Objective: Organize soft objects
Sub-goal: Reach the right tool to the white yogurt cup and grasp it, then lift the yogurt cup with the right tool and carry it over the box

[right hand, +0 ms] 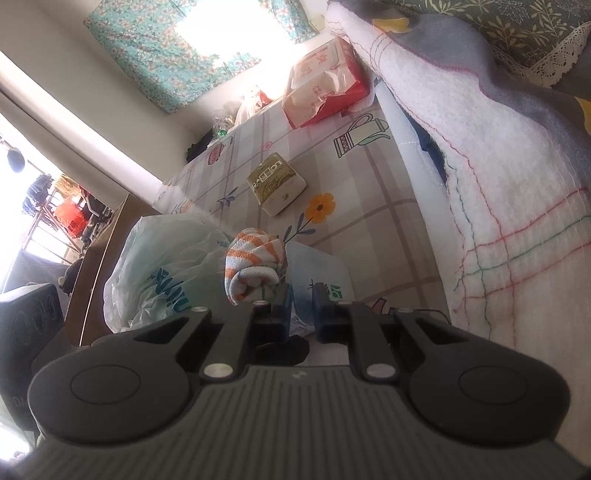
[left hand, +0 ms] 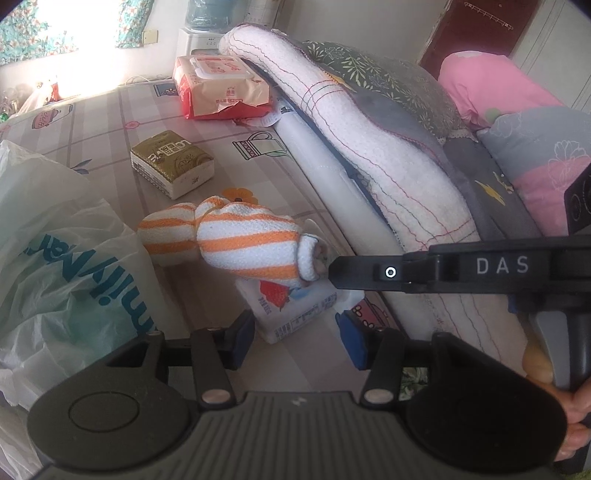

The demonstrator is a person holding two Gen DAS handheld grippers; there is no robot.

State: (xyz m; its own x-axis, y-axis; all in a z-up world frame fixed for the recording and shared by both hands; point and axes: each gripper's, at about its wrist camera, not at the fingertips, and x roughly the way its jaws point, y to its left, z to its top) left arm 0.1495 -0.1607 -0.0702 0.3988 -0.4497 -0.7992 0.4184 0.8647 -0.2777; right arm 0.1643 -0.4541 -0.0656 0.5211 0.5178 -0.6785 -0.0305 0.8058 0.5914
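Right gripper fingers pinch the striped towel's right end; its long axis runs leftward. Left gripper fingers spread, empty, just nearer.

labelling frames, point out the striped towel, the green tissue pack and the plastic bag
striped towel [left hand: 243,243], left wrist view, middle of the roll
green tissue pack [left hand: 171,160], left wrist view, top face
plastic bag [right hand: 166,273], right wrist view, printed side

Daylight blows out the curtained window to white glare, while fisheye bending and dark corners soften both views' edges.
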